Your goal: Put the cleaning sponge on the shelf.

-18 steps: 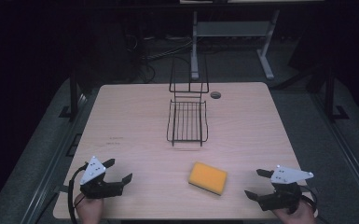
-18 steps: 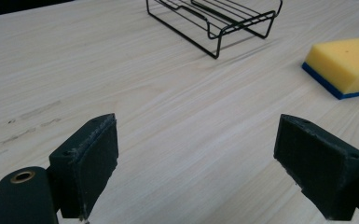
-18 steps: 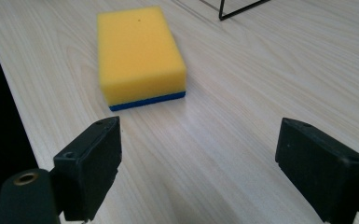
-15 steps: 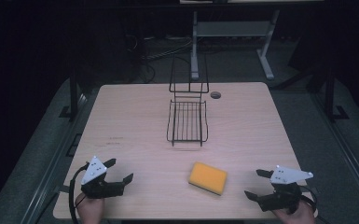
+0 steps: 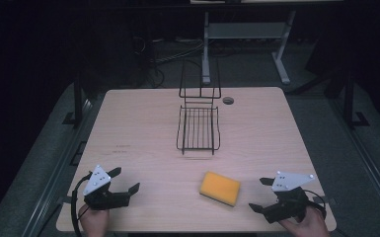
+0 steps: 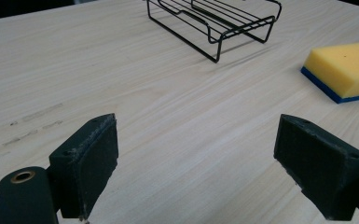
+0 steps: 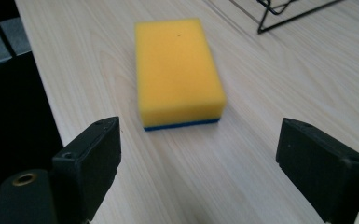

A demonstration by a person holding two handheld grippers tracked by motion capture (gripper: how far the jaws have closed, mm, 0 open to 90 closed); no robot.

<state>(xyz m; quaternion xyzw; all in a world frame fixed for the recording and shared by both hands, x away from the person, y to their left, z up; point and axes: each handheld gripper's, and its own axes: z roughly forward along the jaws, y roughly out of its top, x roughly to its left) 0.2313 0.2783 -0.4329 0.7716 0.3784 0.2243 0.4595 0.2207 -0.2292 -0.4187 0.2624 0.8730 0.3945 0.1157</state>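
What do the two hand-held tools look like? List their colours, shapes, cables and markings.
The left tool and right tool match: black bodies, each topped by a grey three-cornered plate with small dark dots. Each carries two blocky black jaws faced with matt, faintly speckled pads, and a brass-coloured ring sits in the housing near one jaw. A black cable loops from the left tool. No sleeves are visible.

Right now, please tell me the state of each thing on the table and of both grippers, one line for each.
Sponge: lying flat, yellow side up, blue layer below, free, not touched.
Wire rack: standing on the table, nothing in it, untouched.
Left gripper: fingers open, holding nothing, low over the table.
Right gripper: fingers open, holding nothing, pointed at the sponge.
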